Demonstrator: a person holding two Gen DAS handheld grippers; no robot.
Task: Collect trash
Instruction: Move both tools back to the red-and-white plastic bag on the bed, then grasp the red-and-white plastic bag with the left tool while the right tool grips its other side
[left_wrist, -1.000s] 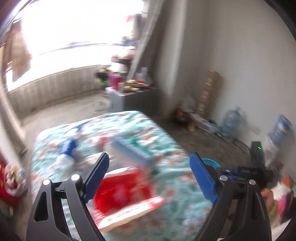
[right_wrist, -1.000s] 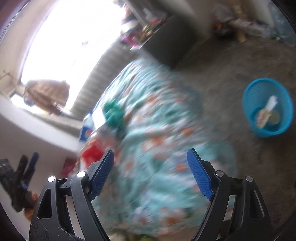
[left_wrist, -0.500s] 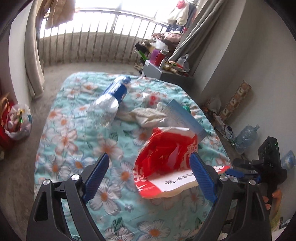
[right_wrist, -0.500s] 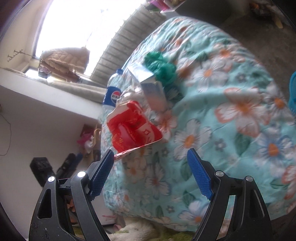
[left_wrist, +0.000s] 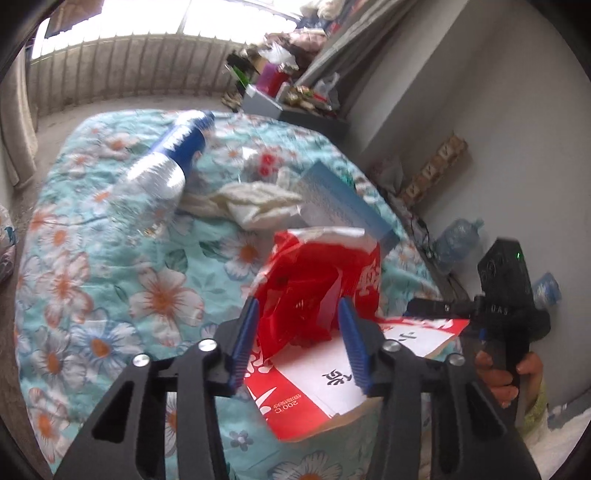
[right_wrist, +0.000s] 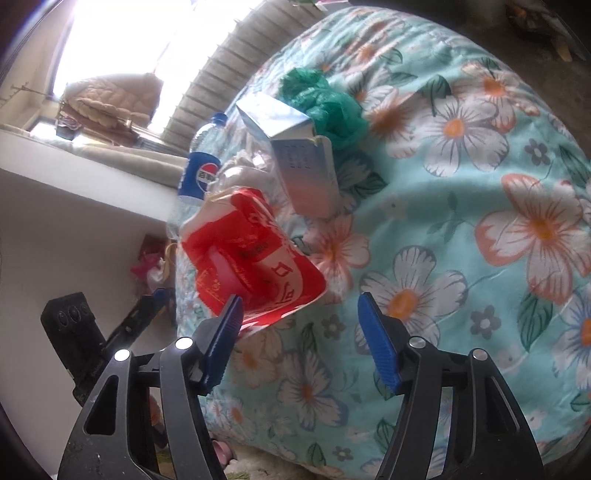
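A red and white paper bag (left_wrist: 325, 295) lies crumpled near the edge of a bed covered by a floral turquoise quilt (left_wrist: 110, 280). Its open mouth faces the left wrist camera, and its long axis runs away from that camera toward an upright blue and white carton (left_wrist: 343, 203).

The left gripper (left_wrist: 297, 332) has its 2 blue-padded jaws partly apart, set on either side of the bag's crumpled red mouth. Whether the pads press the paper cannot be told.

The right gripper (right_wrist: 299, 332) has its jaws wide apart and holds nothing. Its left pad sits just beside the bag's lower edge (right_wrist: 251, 258), low over the quilt (right_wrist: 480, 229).

A Pepsi bottle (left_wrist: 162, 173) lies on its side farther up the bed, cap pointing away toward the window. A cream cloth (left_wrist: 251, 201) lies between the bottle and the carton. A green mesh bundle (right_wrist: 321, 103) touches the carton's (right_wrist: 295, 155) far side.

A hand (left_wrist: 506, 376) grips the right gripper's black handle at the bed's edge.
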